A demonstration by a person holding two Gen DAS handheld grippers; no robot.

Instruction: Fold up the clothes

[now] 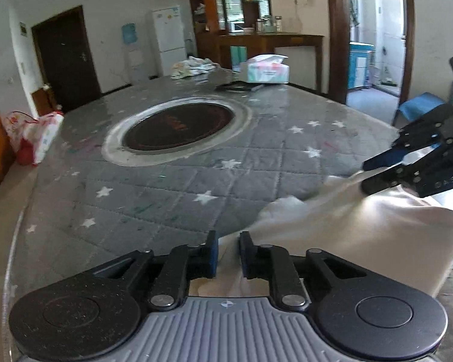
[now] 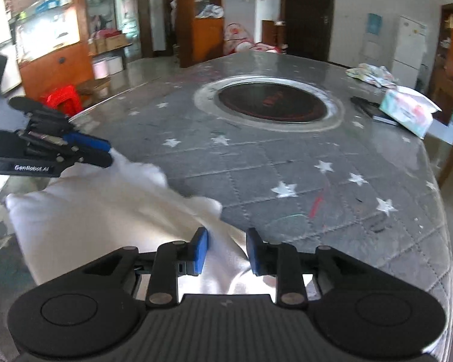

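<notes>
Cloth (image 1: 377,226): white, bunched at near edge of bench (image 1: 166,187), draped partly over that edge. Long axis across, running between both tools. Left hand-held gripper (image 1: 228,252): pads parted, fabric between them, not clamped. Right hand-held gripper (image 2: 226,250): pads likewise parted over a fold, grip released. Both equally near, one at each end. Free bench surface lies far side, toward round inset (image 1: 178,129).

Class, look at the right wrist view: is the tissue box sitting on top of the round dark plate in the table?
No. The tissue box sits near the table's right edge, well apart from the round plate.
</notes>
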